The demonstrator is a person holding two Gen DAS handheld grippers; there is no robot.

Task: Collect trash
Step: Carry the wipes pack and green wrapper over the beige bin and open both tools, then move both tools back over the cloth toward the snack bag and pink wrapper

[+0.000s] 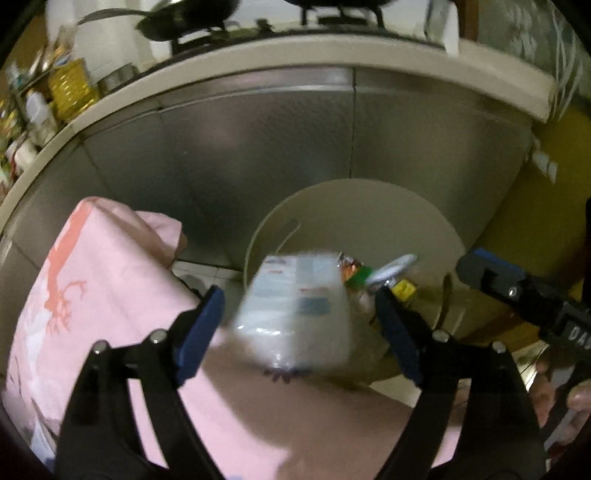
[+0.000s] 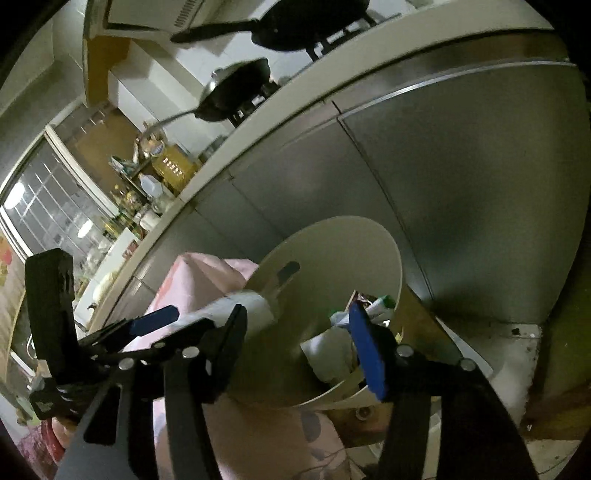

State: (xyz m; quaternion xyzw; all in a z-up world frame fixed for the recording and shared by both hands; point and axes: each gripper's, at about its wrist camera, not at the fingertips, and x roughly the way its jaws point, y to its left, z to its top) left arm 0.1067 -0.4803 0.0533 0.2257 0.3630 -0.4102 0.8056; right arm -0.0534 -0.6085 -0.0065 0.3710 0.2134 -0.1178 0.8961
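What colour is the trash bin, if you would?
The trash bin is cream, seen best in the right wrist view.

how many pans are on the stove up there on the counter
2. One dark pan sits on the farther burner at the top; a second pan, long-handled, sits on the nearer burner. Others may be out of view.

Left tool (image 1: pixel 299 325), black linkage arms, blue finger pads (image 1: pixel 201 332), silver screws; right tool (image 2: pixel 299 345) alike.
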